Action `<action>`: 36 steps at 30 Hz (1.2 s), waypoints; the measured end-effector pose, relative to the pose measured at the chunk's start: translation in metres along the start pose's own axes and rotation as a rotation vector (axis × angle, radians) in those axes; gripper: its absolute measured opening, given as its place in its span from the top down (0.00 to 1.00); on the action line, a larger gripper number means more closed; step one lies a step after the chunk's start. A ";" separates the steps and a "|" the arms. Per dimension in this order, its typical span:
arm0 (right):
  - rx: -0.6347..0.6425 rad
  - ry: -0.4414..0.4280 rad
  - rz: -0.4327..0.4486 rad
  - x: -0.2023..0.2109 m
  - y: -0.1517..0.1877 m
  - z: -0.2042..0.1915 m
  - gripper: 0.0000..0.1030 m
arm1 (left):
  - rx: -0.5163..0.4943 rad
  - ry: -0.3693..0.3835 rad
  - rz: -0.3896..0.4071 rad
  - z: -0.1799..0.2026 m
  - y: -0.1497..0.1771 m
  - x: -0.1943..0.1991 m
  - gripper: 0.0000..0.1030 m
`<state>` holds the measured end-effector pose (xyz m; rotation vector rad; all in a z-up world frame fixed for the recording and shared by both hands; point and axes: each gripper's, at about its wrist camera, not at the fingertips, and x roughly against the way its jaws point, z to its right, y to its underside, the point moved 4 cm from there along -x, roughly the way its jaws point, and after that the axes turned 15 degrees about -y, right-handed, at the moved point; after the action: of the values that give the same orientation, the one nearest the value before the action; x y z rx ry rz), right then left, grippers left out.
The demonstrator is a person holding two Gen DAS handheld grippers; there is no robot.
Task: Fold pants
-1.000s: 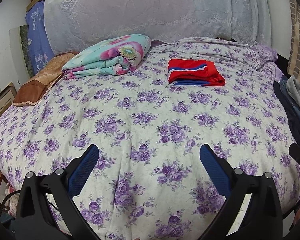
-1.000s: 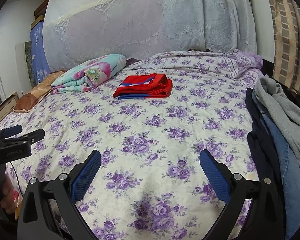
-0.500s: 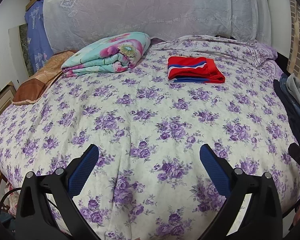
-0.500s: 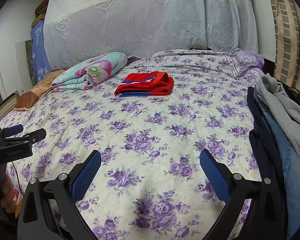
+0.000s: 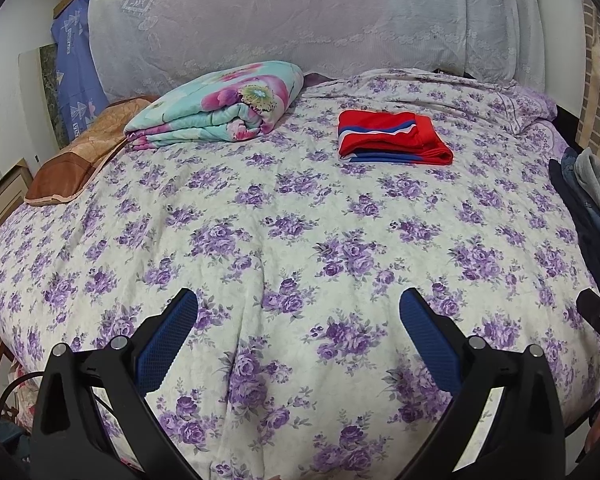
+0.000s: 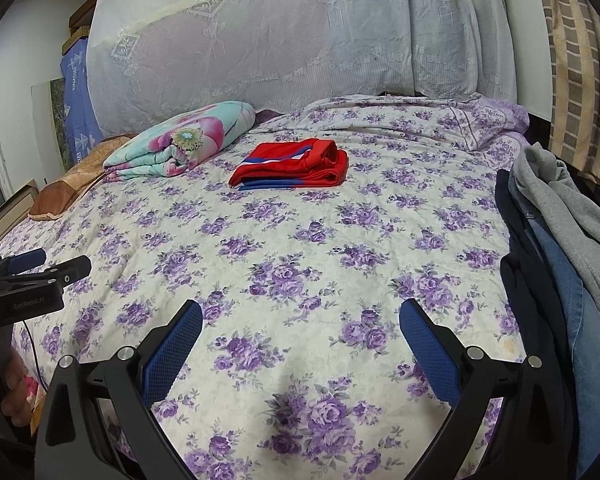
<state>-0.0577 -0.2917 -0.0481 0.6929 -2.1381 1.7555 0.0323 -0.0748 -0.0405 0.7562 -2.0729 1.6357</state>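
A folded red garment with blue and white stripes (image 5: 392, 136) lies on the far part of the bed; it also shows in the right wrist view (image 6: 296, 166). A pile of clothes, dark, denim blue and grey (image 6: 560, 248), hangs at the bed's right edge and shows in the left wrist view (image 5: 588, 196). My left gripper (image 5: 298, 304) is open and empty above the near part of the bed. My right gripper (image 6: 300, 314) is open and empty, with the pile just to its right.
The bed has a purple floral cover (image 5: 300, 232). A folded teal and pink quilt (image 5: 220, 108) and a brown pillow (image 5: 80, 160) lie at the far left. A lace-covered headboard (image 5: 300, 20) stands behind. The left gripper's side (image 6: 32, 280) shows at the right view's left edge.
Both views have shifted slightly; the bed and red garment sit a little lower in the right view. Both grippers stay open and empty.
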 end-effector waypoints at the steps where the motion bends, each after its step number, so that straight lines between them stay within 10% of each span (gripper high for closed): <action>1: 0.000 0.000 0.000 0.000 0.000 0.000 0.03 | 0.000 -0.001 -0.001 0.000 0.000 -0.001 0.04; 36: 0.013 -0.002 0.020 0.008 -0.004 -0.001 0.03 | 0.011 -0.009 0.016 -0.003 -0.006 0.009 0.04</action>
<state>-0.0629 -0.2931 -0.0407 0.6788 -2.1436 1.7813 0.0289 -0.0749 -0.0296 0.7539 -2.0834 1.6568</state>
